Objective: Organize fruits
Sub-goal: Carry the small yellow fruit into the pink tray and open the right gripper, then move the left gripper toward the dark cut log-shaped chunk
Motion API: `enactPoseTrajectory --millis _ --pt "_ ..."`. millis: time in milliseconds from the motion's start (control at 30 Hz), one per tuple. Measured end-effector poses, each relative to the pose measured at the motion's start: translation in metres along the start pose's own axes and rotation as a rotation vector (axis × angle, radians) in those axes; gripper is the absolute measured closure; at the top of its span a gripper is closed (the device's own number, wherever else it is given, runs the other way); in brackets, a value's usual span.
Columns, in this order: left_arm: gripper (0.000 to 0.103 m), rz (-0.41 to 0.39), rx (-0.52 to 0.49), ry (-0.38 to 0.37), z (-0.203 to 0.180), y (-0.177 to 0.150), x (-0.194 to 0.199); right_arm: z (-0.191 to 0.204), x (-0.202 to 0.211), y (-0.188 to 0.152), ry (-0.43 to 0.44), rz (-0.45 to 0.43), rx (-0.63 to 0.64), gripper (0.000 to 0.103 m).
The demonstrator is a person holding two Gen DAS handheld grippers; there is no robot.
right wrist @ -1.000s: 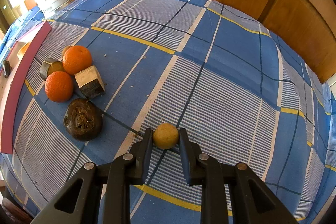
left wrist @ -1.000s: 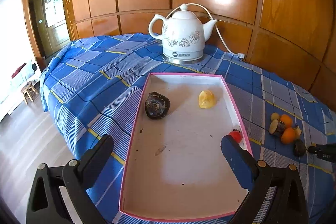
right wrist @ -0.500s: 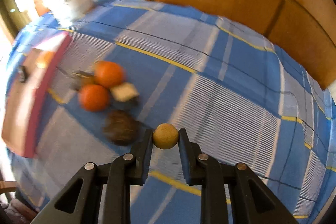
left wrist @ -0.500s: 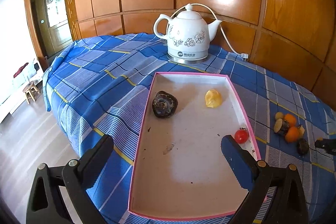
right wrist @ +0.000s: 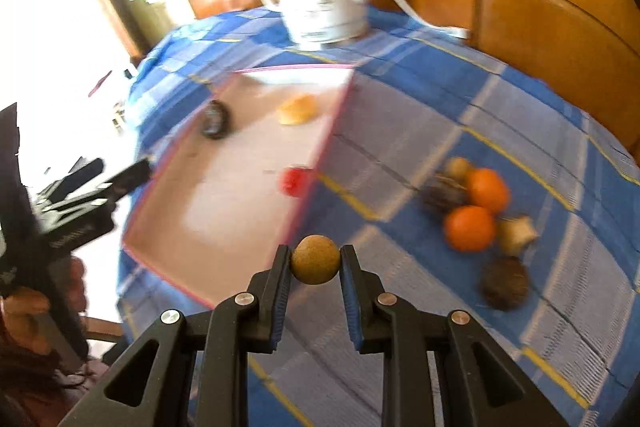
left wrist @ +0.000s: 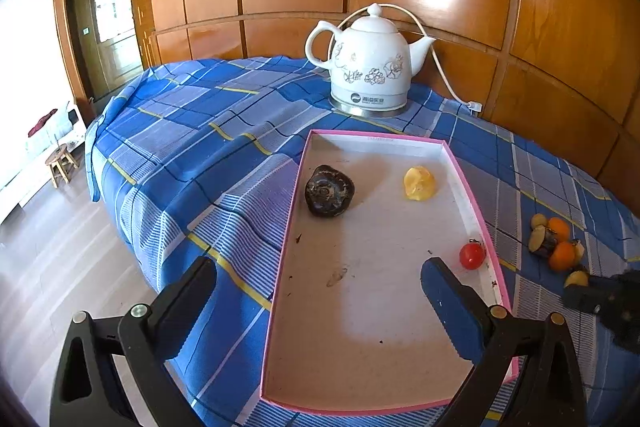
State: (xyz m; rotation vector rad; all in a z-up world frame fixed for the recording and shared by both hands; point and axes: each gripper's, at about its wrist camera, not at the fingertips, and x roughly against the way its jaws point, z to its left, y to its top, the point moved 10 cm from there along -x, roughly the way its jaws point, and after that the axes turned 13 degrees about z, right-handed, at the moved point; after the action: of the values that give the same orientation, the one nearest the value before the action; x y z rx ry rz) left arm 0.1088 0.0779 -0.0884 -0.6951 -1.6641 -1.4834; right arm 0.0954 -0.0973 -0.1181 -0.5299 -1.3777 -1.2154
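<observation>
- Currently, a small round tan fruit [right wrist: 315, 259] is pinched between the closed-in fingers of the right gripper [right wrist: 315, 265] and is held in the air, clear of the cloth.
- From the held fruit, the pink-rimmed tray [right wrist: 320, 155] lies ahead and to the left, its near right corner just beyond the fingertips; the tray's long axis runs away toward the white kettle [right wrist: 320, 7], so a short carry forward-left is judged to be what the drop needs.
- The left gripper [left wrist: 316, 303] is spread wide with nothing between its fingers and is poised over the tray's near end; the right one is judged the nearer to the loose fruit.
- Inside the tray are seen a dark wrinkled fruit [left wrist: 329, 190], a pale yellow lumpy piece [left wrist: 418, 183] and a glossy red tomato [left wrist: 472, 255] close to the right wall.
- On the blue plaid tablecloth [right wrist: 500, 115], right of the tray, two smooth oranges [right wrist: 478, 209], a second dark shrivelled fruit [right wrist: 505, 282] and some brownish chunks are clustered; the blur leaves their exact shapes unclear.
- The tray floor looks matt, flat and slightly soiled, so a round fruit may roll on release.
</observation>
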Motion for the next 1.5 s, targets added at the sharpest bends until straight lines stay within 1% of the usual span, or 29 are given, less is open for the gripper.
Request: enactPoseTrajectory --millis 100,200,333,500,533,567,600,800,1033,1500 --pt "0.000 0.004 0.006 -0.002 0.002 -0.001 -0.001 0.025 -0.009 0.006 0.031 0.012 0.036 0.079" --pt "0.000 0.007 0.014 -0.007 0.005 -0.001 -0.001 0.040 -0.019 0.015 0.037 0.020 0.054 0.079" --pt "0.000 0.017 0.034 -0.029 0.011 -0.003 -0.004 0.048 -0.033 0.029 0.053 0.026 0.046 0.079" --pt "0.000 0.025 0.061 -0.047 0.020 -0.005 -0.007 0.046 -0.055 0.039 0.037 0.055 0.023 0.078" --pt "0.000 0.025 0.066 -0.051 0.022 -0.005 -0.007 0.045 -0.058 0.040 0.026 0.059 0.018 0.075" --pt "0.000 0.025 0.073 -0.053 0.024 -0.005 -0.008 0.042 -0.061 0.040 0.013 0.064 0.011 0.070" --pt "0.000 0.025 0.077 -0.053 0.025 -0.006 -0.008 0.040 -0.063 0.040 0.005 0.066 0.002 0.069" --pt "0.000 0.010 0.069 -0.060 0.023 -0.004 -0.005 0.039 -0.049 0.034 -0.013 0.030 0.008 0.068" --pt "0.000 -0.001 0.012 -0.070 0.009 -0.006 0.000 0.030 -0.027 0.025 -0.037 -0.018 -0.012 0.068" --pt "0.000 -0.017 -0.075 -0.085 -0.016 -0.010 0.010 0.014 0.000 0.011 -0.110 -0.061 0.008 0.068"
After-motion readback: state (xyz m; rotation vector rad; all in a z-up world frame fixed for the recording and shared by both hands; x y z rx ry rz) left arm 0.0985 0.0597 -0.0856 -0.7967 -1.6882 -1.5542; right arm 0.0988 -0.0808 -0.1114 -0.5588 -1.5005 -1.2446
